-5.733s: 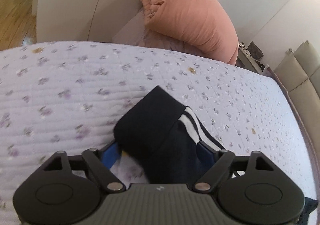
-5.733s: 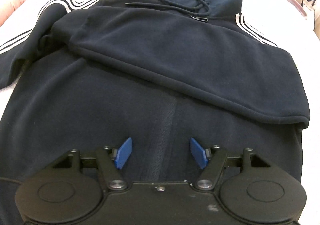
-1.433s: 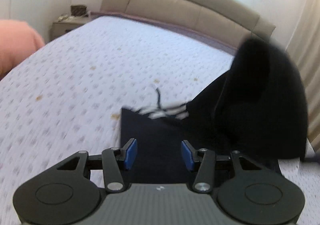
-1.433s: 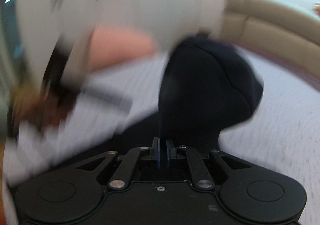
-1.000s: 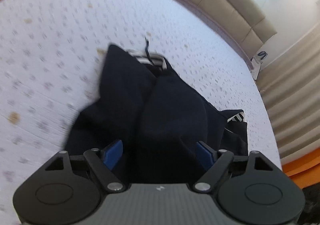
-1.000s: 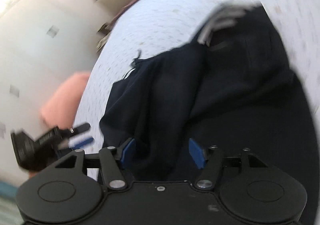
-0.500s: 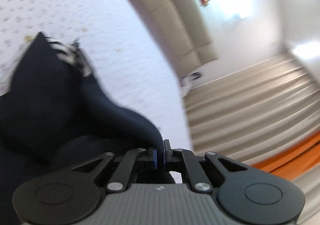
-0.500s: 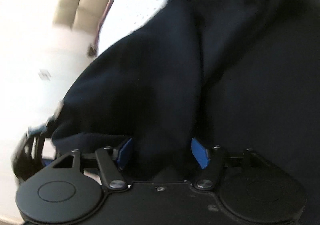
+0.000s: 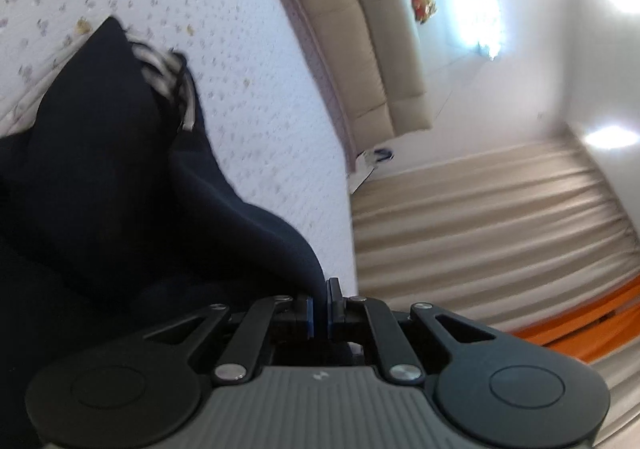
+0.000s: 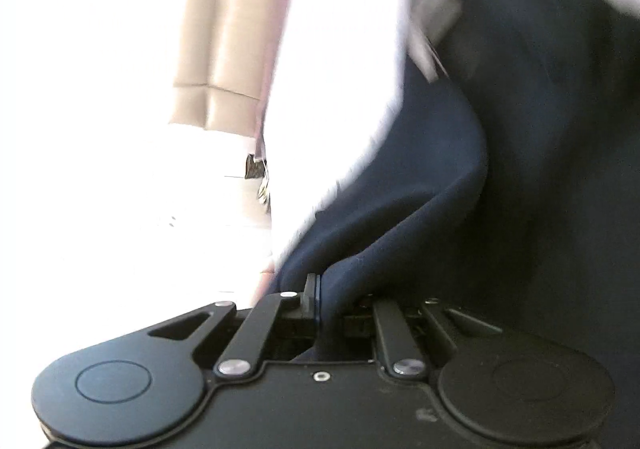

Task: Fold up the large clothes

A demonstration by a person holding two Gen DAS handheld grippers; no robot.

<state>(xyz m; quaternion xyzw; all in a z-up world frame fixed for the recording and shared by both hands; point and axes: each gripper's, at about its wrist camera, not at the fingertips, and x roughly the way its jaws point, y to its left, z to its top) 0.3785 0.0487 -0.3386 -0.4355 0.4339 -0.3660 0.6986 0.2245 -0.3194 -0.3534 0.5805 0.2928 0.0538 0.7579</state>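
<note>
The navy hoodie with white sleeve stripes (image 9: 120,185) lies bunched on the floral bedspread (image 9: 248,61). My left gripper (image 9: 319,309) is shut on a fold of the hoodie's edge, which rises from the pile into the jaws. In the right wrist view the hoodie (image 10: 540,169) fills the right side. My right gripper (image 10: 326,303) is shut on another fold of it; only the left pad (image 10: 312,299) shows, the other is hidden under the cloth. Both views are tilted and blurred.
A beige padded headboard (image 9: 372,29) runs along the far edge of the bed, and also shows in the right wrist view (image 10: 228,29). Beige curtains (image 9: 480,217) and an orange strip (image 9: 592,317) lie beyond the bed's side.
My right gripper has gone from open over the hoodie to shut on a fold of it. My left gripper stays shut on its fold and the view has tilted a little further.
</note>
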